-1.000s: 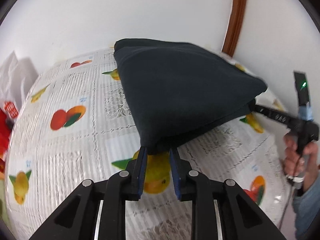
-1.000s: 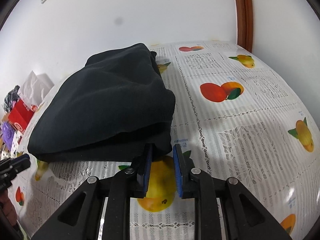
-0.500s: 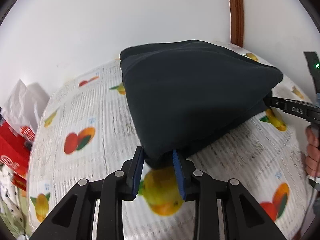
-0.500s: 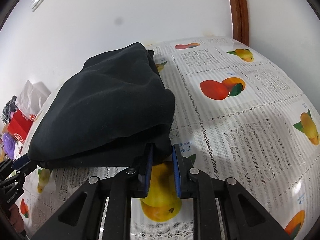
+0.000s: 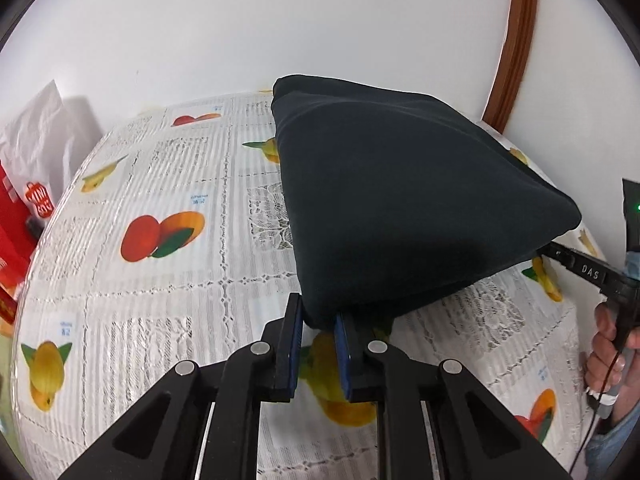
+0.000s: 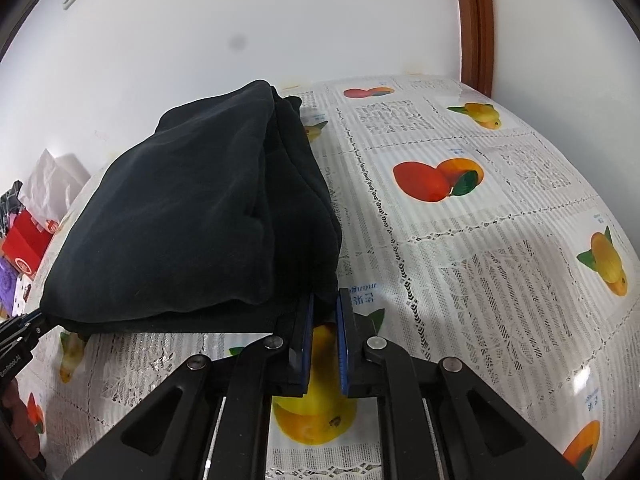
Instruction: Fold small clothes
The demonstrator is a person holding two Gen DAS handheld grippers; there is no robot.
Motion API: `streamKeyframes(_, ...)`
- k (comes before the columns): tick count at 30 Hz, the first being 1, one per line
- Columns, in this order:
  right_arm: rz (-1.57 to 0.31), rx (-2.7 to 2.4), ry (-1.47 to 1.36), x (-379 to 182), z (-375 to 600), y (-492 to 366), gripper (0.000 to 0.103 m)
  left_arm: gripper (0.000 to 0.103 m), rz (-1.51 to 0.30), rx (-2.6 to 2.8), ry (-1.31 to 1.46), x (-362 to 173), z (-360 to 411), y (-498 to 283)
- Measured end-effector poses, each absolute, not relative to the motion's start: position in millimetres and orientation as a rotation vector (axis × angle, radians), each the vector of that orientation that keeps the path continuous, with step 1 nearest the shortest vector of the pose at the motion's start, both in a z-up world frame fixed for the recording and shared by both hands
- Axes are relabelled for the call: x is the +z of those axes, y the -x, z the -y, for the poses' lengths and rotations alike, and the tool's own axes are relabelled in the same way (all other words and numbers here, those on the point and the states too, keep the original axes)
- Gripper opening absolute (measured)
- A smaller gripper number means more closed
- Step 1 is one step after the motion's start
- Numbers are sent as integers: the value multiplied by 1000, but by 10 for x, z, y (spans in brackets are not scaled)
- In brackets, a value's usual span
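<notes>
the dark garment (image 5: 404, 208) is a black, soft-looking piece of clothing, folded over on itself in several layers and held up at its near edge above the table (image 5: 160, 304). its far part slopes down toward the wall and seems to rest on the tablecloth, though the exact line of contact is hidden.

in the left wrist view the left gripper (image 5: 318, 322) sits at 6 o'clock, its blue-padded fingers (image 5: 295, 340) drawn close together with the near left corner of the garment pinched between them. the cloth spreads away from that corner toward 12 and 3 o'clock. at 3 o'clock the right gripper (image 5: 541, 251) reaches in from the edge of the frame, its tip buried under the other near corner, with the right hand (image 5: 610, 340) wrapped round its handle.

in the right wrist view the right gripper (image 6: 323, 316) is also at 6 o'clock, narrowly parted only by the fold of fabric it clamps. the garment (image 6: 208, 220) bulks out toward 10 o'clock, its stacked edges showing along the right side. at 9 o'clock the left gripper (image 6: 44, 322) meets the far corner of the cloth.

the tablecloth is white lace-patterned plastic printed with oranges, lemons and blocks of text. a white bag (image 5: 40, 136) and a red box (image 6: 28, 240) lie at the table's left end, near the white wall (image 5: 240, 20). a brown wooden frame (image 6: 474, 20) runs up at 1 o'clock.
</notes>
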State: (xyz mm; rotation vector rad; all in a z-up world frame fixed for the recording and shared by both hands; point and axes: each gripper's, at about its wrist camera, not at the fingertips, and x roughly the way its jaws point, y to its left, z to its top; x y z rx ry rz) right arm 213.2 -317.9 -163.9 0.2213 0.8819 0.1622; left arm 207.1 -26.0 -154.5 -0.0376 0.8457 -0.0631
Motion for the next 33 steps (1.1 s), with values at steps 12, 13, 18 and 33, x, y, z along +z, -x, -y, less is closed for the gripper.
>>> streamKeyframes(12, -776, 156, -177, -978, 3393, -1826, 19, 19, -804, -106, 73, -1245, 250, -1855)
streamKeyframes(13, -766, 157, -191, -940, 3411, -1840, 20, 25, -797, -109, 75, -1215, 259, -1859)
streamKeyframes(18, -783, 220, -215, -975, 3227, -1947, 22, 36, -805, -96, 78, -1164, 301, -1959)
streamKeyframes(33, -902, 93, -105, -833, 3156, -1258, 51, 60, -744, -31, 101, -790, 302, -1203)
